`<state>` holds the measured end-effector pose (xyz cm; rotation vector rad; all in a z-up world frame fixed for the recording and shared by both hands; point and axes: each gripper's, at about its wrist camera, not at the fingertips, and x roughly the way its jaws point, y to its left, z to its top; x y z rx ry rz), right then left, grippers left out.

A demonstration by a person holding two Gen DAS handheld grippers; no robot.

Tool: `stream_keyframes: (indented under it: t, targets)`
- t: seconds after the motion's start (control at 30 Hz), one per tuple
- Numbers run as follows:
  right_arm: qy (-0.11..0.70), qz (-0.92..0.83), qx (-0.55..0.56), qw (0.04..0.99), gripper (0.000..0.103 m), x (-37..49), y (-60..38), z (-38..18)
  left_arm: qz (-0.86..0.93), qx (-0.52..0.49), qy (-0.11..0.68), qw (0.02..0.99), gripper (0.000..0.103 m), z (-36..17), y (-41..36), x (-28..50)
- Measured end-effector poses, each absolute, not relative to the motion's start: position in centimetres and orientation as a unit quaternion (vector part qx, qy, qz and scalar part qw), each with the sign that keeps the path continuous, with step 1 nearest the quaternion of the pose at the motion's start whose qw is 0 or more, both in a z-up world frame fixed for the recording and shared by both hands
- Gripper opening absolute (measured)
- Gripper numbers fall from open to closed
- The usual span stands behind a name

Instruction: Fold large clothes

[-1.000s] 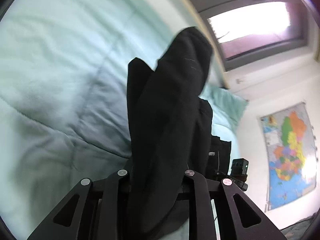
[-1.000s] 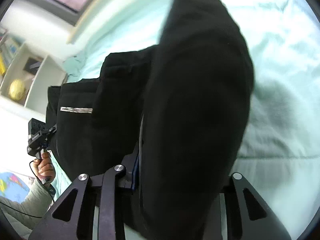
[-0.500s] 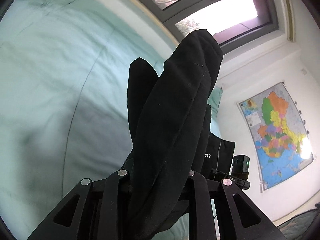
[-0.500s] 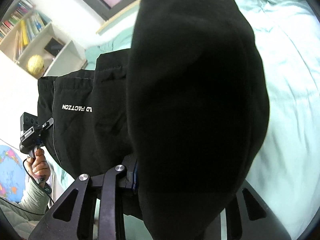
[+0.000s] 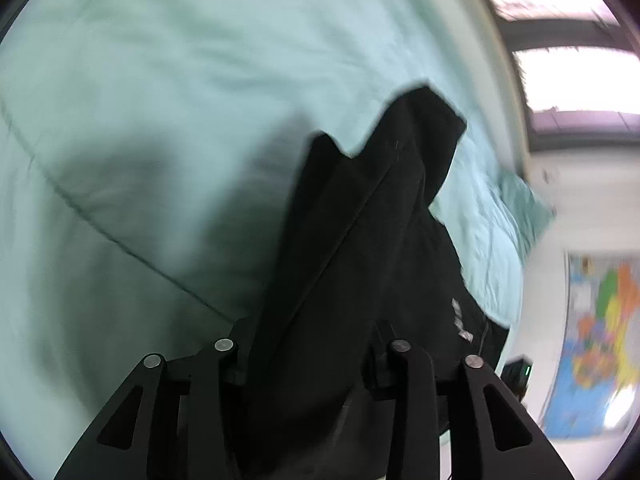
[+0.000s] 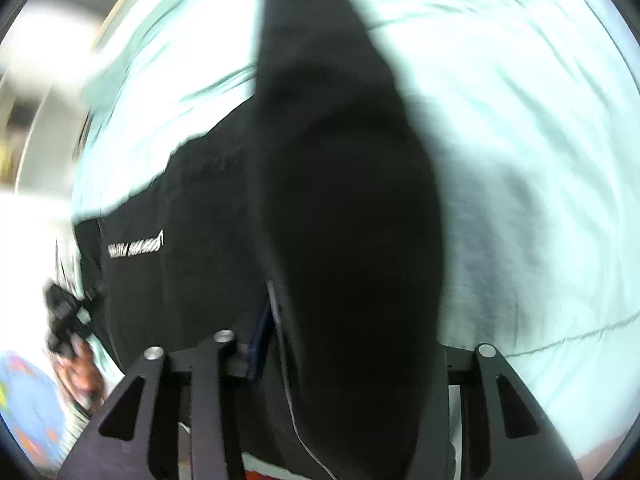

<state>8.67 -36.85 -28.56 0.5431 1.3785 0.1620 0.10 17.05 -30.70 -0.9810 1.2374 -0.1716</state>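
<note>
So both claws, left (image 5: 310, 354) and right (image 6: 340, 344), were clamped on the black garment (image 6: 344, 208), held up over the duvet (image 5: 160, 100).

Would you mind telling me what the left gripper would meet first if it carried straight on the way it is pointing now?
Beyond the black garment the left gripper already holds, it would probably meet the light green bedspread, though blur makes depth uncertain.

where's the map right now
In the left wrist view, the map hangs on the wall at far right, beyond the bed and the black garment.
</note>
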Motion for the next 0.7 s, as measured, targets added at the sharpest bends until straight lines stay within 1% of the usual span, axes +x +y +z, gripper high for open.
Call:
stream_keyframes:
  t: [0.07,0.1,0.13,0.2,0.27,0.33,0.4,0.43,0.47,0.5,0.53,0.63,0.7]
  targets:
    - [0.626,0.045,0.259,0.734,0.058,8.4,-37.5,-28.6,-0.077,-0.499,0.558,0.658,0.052,-33.5,19.3,0.1]
    - [0.628,0.020,0.259,0.734,0.069,8.0,-38.1,-28.8,-0.076,-0.515,0.558,0.646,0.052,-34.3,20.0,0.0]
    - [0.629,0.000,0.251,0.736,0.070,6.9,-38.3,-28.5,-0.071,-0.516,0.559,0.645,0.053,-34.3,20.4,-0.2]
    - [0.634,-0.058,0.226,0.737,0.071,5.5,-39.3,-28.1,-0.056,-0.490,0.560,0.666,0.053,-33.1,20.5,-0.4]
    - [0.623,-0.061,0.222,0.748,0.072,4.3,-39.1,-26.5,-0.028,-0.426,0.559,0.711,0.053,-29.9,20.1,-0.5]
    - [0.603,-0.043,0.185,0.774,0.072,3.4,-36.8,-23.4,0.001,-0.327,0.542,0.775,0.053,-25.4,19.1,-0.8]
    - [0.593,-0.020,0.151,0.790,0.072,2.2,-34.4,-21.4,0.008,-0.268,0.528,0.806,0.053,-22.3,17.9,-0.8]
    - [0.589,0.001,0.136,0.797,0.072,1.7,-33.3,-20.7,-0.011,-0.243,0.521,0.818,0.054,-20.5,16.7,-0.8]
    - [0.586,0.020,0.118,0.802,0.072,1.6,-31.3,-20.3,-0.027,-0.232,0.518,0.823,0.057,-19.4,15.7,-0.8]
    - [0.583,0.031,0.102,0.806,0.072,0.9,-32.4,-20.0,-0.045,-0.219,0.517,0.826,0.059,-18.7,14.6,-0.7]
    - [0.583,0.044,0.083,0.807,0.073,-1.4,-32.5,-20.1,-0.070,-0.201,0.524,0.825,0.064,-18.3,12.8,-0.7]
    - [0.600,0.070,0.072,0.794,0.073,-2.2,-30.6,-22.9,-0.117,-0.154,0.556,0.808,0.065,-19.8,8.4,-0.6]
    - [0.621,0.065,0.063,0.779,0.074,-2.4,-28.8,-26.0,-0.112,-0.114,0.592,0.790,0.065,-22.7,5.7,-0.6]
